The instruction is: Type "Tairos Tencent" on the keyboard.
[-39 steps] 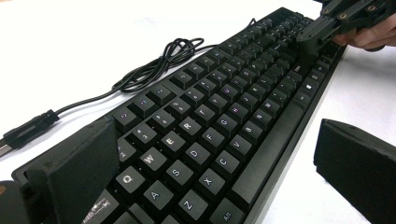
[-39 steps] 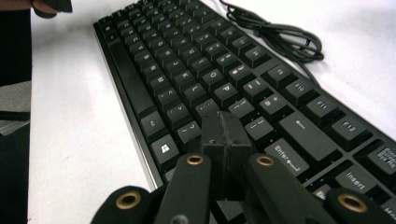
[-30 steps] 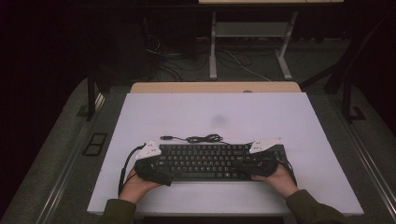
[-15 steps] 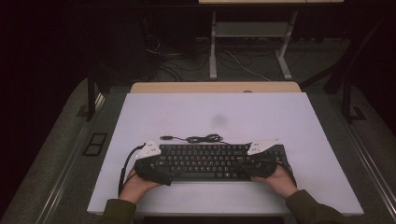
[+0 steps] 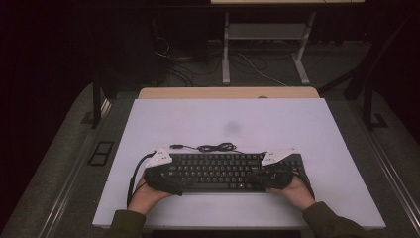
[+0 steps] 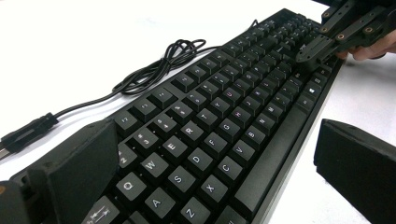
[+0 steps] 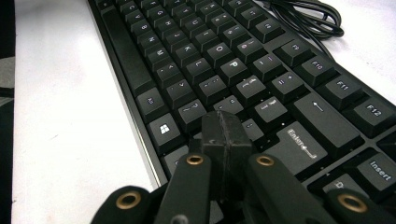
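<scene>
Your black keyboard [image 5: 225, 172] lies flat near the front edge of the white counter [image 5: 297, 124], its long side running across in front of you. Its black cable [image 5: 213, 147] is bunched in a loose coil on the counter just behind the back edge, with the plug end stretched out toward your left.

Your left tool [image 6: 224, 172] sits at the keyboard's left end with its jaws spread wide. In the left gripper view one jaw rests over the number-row corner by the Q and W keys, while the other stands off the front edge, above the bare counter beside the space bar. The keyboard's end lies between them, and neither pad presses on it as far as you can see. In the high view your left hand [image 5: 146, 196] holds that tool low against the counter, its cable looping out to the left.

Your right tool [image 7: 227, 132] is at the keyboard's right end, its jaws pressed together with nothing between them. In the right gripper view the closed tip sits low over the keys between the Windows key and Enter; whether it touches a key you cannot tell. Your right hand [image 5: 296, 191] rests beside the front right corner.
</scene>
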The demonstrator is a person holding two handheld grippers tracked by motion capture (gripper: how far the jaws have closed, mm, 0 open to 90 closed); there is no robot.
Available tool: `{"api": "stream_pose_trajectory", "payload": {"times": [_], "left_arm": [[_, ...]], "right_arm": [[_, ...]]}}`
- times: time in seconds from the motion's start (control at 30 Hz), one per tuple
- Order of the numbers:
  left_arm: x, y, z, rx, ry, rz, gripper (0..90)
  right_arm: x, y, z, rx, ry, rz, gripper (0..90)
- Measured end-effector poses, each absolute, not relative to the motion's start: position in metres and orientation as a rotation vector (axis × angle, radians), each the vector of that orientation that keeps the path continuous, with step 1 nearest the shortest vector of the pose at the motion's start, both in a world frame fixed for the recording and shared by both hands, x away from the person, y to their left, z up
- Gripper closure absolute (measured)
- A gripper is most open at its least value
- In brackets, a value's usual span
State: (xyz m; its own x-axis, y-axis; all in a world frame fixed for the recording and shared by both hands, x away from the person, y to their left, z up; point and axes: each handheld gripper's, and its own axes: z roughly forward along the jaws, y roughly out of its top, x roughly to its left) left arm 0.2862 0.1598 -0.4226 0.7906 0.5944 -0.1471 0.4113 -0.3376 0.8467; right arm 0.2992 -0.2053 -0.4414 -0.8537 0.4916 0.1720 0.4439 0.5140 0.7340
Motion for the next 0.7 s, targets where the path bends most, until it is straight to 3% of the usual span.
{"api": "stream_pose_trajectory", "payload": {"times": [0.4,0.7], "left_arm": [[0.294,0.148,-0.425,1.984,0.75,0.213,1.6],[0.3,0.143,-0.426,1.977,0.751,0.191,12.1]], "right_arm": [[0.299,-0.205,-0.441,0.82,2.683,1.27,89.3],[0.299,-0.205,-0.441,0.807,2.683,1.269,89.3]]}}
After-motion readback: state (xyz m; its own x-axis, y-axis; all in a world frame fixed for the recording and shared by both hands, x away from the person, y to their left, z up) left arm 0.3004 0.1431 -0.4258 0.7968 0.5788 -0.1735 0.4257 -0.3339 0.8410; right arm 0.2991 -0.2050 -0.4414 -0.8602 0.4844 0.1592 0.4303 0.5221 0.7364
